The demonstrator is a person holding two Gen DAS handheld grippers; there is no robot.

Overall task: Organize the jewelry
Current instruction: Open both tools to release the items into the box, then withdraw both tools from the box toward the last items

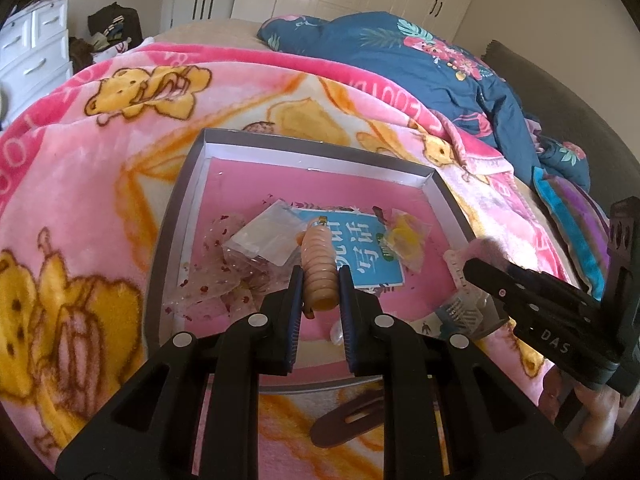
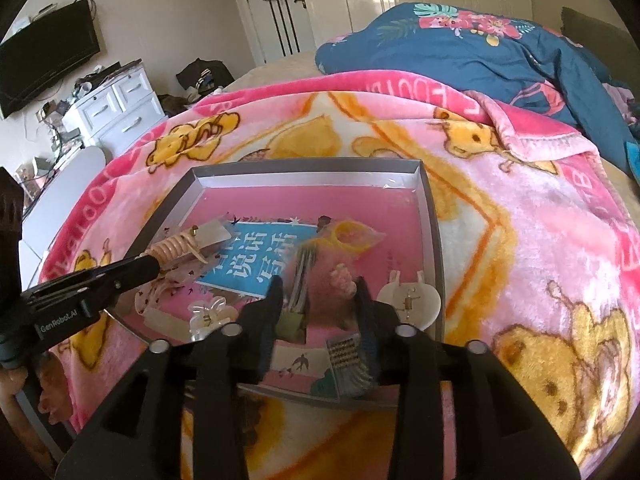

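Note:
A shallow grey box [image 1: 176,216] with a pink floor lies on the bed and holds loose hair accessories. My left gripper [image 1: 320,276] is shut on a peach spiral hair tie [image 1: 318,256] just above the box floor; the right wrist view shows that tie [image 2: 176,246] over the box's left side. My right gripper [image 2: 320,284] hovers over the box's near right part, its jaws apart. A blurred pink fluffy comb clip [image 2: 340,280] lies loose between them. A blue card [image 2: 260,256], a packet of yellow ties [image 2: 352,236] and a clear flower claw clip [image 2: 208,312] rest inside.
The box sits on a pink bear blanket [image 1: 100,200], with a dark blue quilt [image 1: 420,64] behind. A brown snap clip [image 1: 348,420] lies on the blanket in front of the box. A white round clip [image 2: 408,300] and a studded comb [image 2: 346,360] are in the box's near right corner.

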